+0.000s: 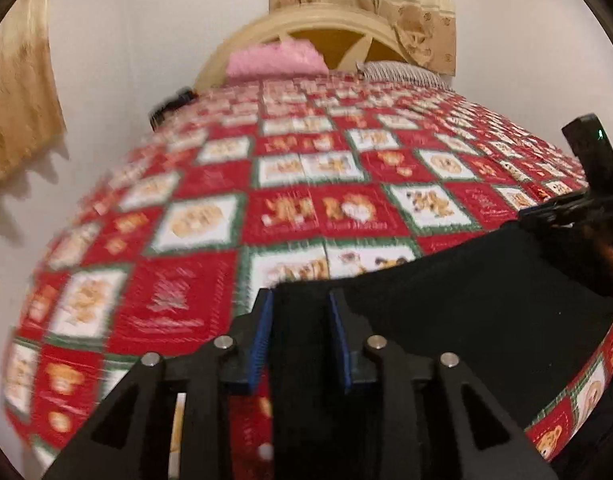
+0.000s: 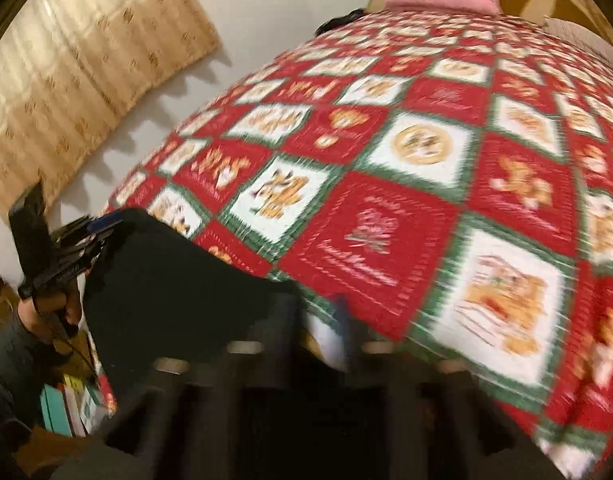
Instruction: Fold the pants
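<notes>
Black pants point(image 1: 446, 300): stretched above red patchwork quilt point(image 1: 210, 208).
Left gripper point(image 1: 300, 304): pinching one pants edge.
Right gripper point(image 1: 546, 216): clamping the other.

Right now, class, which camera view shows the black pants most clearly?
The left wrist view: the black fabric pants are sharp there, pinched between the left hand-held gripper's blue pads and stretched toward the right hand-held gripper. The right wrist view shows them blurred.
</notes>
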A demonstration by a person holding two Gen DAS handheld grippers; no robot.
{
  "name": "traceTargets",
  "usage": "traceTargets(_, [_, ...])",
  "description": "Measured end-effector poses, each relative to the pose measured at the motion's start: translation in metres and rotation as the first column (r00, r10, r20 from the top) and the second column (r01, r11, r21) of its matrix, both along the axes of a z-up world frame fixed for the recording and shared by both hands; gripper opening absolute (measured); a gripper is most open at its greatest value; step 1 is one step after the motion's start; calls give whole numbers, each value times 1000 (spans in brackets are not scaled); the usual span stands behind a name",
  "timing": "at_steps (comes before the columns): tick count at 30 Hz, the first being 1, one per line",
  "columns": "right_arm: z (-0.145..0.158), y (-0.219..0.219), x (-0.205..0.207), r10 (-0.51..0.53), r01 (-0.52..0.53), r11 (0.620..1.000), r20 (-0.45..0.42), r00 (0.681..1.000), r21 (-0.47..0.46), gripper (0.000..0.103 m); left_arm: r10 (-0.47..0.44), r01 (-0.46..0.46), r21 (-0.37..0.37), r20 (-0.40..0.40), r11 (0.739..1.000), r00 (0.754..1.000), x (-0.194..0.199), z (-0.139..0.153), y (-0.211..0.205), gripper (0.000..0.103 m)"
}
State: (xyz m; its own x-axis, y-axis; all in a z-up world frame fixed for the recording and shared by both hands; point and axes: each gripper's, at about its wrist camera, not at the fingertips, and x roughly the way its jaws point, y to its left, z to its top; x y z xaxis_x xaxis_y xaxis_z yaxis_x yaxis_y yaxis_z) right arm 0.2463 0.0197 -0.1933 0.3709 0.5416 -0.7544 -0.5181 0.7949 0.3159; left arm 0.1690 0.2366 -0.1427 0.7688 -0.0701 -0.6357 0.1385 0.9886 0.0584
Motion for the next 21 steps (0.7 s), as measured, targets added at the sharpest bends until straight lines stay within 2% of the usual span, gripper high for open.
traceTargets(1, [8, -13, -5, -19, 19, 1000, 17, 1000, 3, 58, 3, -4, 19, 29, 1000, 1000, -6, 8, -2, 41])
traceTargets(3, [24, -38, -16, -50, 50, 999, 52, 997, -1, 58, 8, -14, 56, 106, 998, 994, -23, 26, -10, 63])
traceTargets(4, [31, -53, -23, -77, 78, 997, 75, 994, -16, 58, -5, -2, 55, 132, 998, 991, -28, 33, -16, 67])
traceTargets(7, [52, -112, -45, -209, 217, 975, 110, 972, -58, 58, -88, 84, 29, 164, 996, 983, -42, 45, -46, 68])
traceTargets(10, [67, -172, -71, -344, 350, 936, 109, 933, -42, 58, -209, 205, 39, 159, 978, 965, -51, 44, -95, 68])
traceTargets(12, [75, -216, -95, -436, 440, 898, 112, 893, -14, 58, -312, 310, 33, 128, 950, 942, -54, 37, -133, 68])
traceTargets(14, [83, -260, -124, -528, 531, 847, 118, 841, 6, 58, -420, 416, 55, 93, 908, 903, -60, 27, -175, 68])
traceTargets(16, [88, -298, -156, -607, 610, 792, 120, 786, 8, 58, -514, 508, 91, 69, 857, 855, -71, 19, -213, 68])
traceTargets(18, [92, -329, -188, -662, 665, 746, 120, 740, 18, 58, -607, 597, 134, 48, 791, 793, -81, 11, -254, 65])
traceTargets(21, [92, -361, -223, -712, 714, 699, 122, 691, 35, 58, -678, 669, 148, 9, 728, 735, -88, 4, -290, 63])
